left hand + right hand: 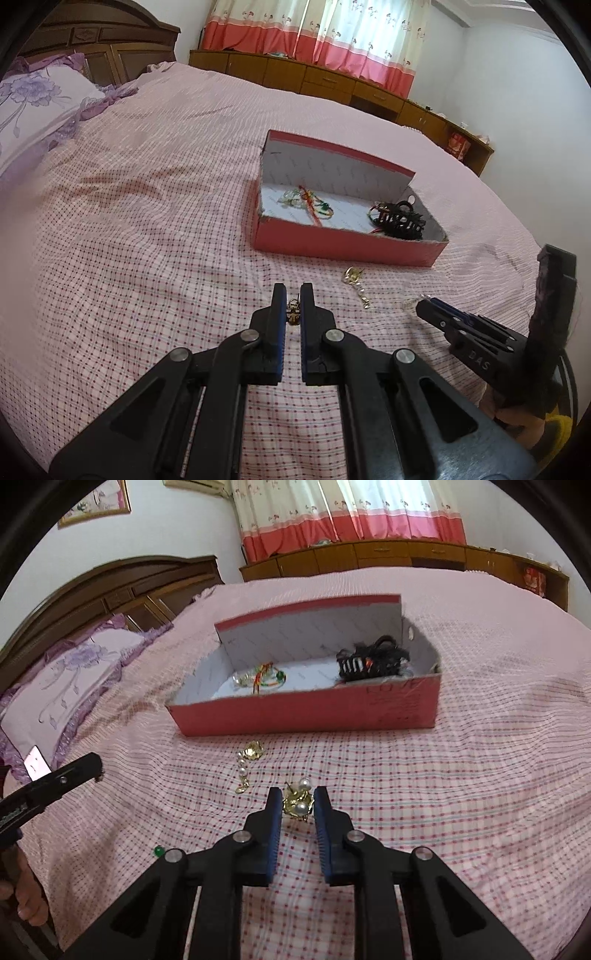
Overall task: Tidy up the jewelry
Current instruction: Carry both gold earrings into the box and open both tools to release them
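Note:
My left gripper (291, 293) is shut on a small gold earring (294, 314) just above the pink checked bedspread. My right gripper (297, 794) is shut on a gold earring with white pearls (298, 802), low over the bed. A second gold and pearl earring (246, 766) (356, 286) lies loose between the grippers and the red cardboard box (306, 712) (347, 251). The open box holds coloured bracelets (266, 677) (310, 203) and a black hair clip (373, 661) (400, 219). Each view shows the other gripper at its edge: the right gripper (424, 306) and the left gripper (96, 766).
A green bead (158, 850) lies on the bedspread near the front left. Purple flowered pillows (33, 99) and a wooden headboard (110, 590) are to the left. Wooden cabinets (332, 81) run under red and cream curtains behind the bed. A hand (31, 904) holds the left gripper.

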A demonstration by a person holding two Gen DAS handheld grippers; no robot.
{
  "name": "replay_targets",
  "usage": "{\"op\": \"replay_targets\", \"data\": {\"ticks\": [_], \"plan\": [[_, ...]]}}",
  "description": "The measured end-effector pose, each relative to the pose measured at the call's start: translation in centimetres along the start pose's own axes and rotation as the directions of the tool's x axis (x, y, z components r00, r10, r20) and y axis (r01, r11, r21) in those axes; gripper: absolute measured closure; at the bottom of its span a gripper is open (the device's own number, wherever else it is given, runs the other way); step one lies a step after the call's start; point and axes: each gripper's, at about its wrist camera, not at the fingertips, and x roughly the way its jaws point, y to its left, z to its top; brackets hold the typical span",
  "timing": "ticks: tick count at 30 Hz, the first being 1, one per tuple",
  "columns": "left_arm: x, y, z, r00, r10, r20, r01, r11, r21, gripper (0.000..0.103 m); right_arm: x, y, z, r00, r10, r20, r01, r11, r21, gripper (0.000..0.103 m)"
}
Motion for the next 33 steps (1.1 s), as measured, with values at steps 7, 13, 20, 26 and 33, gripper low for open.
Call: {"op": "replay_targets", "data": {"ticks": [7,13,20,26,33], "plan": [[0.1,-1.4,1.3,1.000,-0.009,0.017,0.009,1.000,0.008,0.103,-3.2,-0.8,1.2,0.997,0.011,0.081,-0.012,1.000,0.013,0.084],[0.2,-3.1,3.0,0.998,-0.021,0.056,0.019,0.999,0.044,0.103,-4.8,-1.1,3.0,0.989,0.008,0.151,-0.011,1.000,0.018,0.084],[1.2,-4.6,5.4,0.994,-0.041,0.100,0.034,0.997,0.070,0.103,-5.1,-1.4,5.1,0.980,0.000,0.201,-0.002,1.000,0.008,0.084],[2.3,-5.3,7.7,0.986,-0.055,0.160,0.043,0.996,0.080,0.103,-4.4,-1.6,7.3,0.970,-0.014,0.243,0.016,1.000,-0.009,0.084],[4.1,-5.7,9.8,0.976,-0.055,0.212,0.038,0.996,0.083,0.103,-2.5,-2.3,10.2,0.960,-0.040,0.276,0.046,0.999,-0.013,0.084]]}}
